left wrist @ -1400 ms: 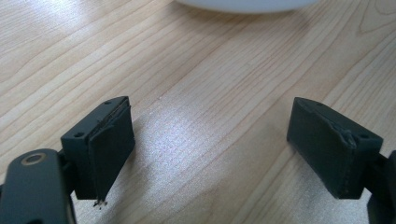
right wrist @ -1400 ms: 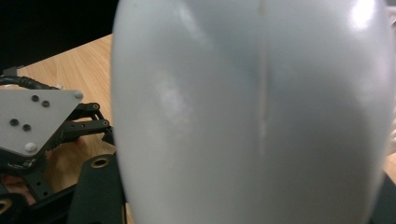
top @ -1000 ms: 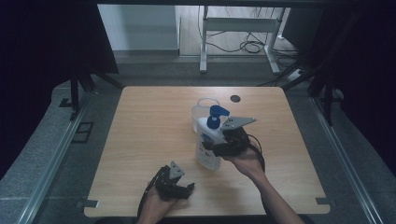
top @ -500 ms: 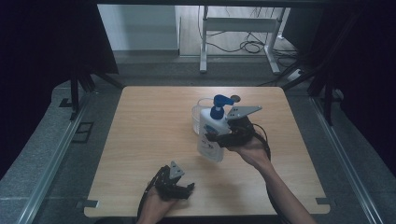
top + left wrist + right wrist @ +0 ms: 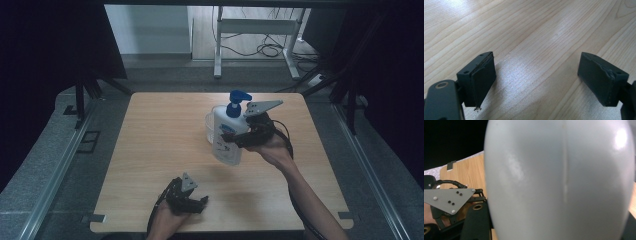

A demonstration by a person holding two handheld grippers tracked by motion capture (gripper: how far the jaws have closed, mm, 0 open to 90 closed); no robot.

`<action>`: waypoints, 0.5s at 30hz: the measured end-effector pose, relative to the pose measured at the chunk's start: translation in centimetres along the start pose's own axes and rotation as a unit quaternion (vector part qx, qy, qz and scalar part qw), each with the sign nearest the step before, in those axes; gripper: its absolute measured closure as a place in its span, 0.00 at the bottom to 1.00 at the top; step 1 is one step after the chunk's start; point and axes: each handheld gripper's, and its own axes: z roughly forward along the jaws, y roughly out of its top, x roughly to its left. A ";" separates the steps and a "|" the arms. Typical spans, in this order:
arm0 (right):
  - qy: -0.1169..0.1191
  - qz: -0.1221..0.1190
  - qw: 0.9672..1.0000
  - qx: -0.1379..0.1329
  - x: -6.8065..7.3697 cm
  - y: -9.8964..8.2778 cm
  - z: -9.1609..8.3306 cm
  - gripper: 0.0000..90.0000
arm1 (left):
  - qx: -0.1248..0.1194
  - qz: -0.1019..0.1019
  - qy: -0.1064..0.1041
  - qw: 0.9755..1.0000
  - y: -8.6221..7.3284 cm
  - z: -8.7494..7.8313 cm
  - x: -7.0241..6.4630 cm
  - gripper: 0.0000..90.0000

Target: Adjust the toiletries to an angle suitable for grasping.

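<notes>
your right gripper is clamped on the white plastic pump bottle with the blue pump head, held just beside a clear round container. your left gripper sits wide open, holding nothing, low over the light wooden table.

We saw a pale wood-grain table, a white bottle with blue pump, black grippers, a grey plate.

Bare wooden table left and centre; pump bottle and clear container right of centre.
</notes>
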 end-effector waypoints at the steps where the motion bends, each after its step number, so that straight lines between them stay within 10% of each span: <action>1: 0.002 -0.001 1.000 -0.001 -0.1 0.1 0.0 0.41 | 0.000 0.000 0.000 1.000 0.0 0.0 0.0 0.16; 15: 0.016 -0.011 1.000 -0.009 -1.8 2.5 -0.3 0.42 | 0.001 -0.001 -0.001 1.000 0.0 0.0 0.0 0.16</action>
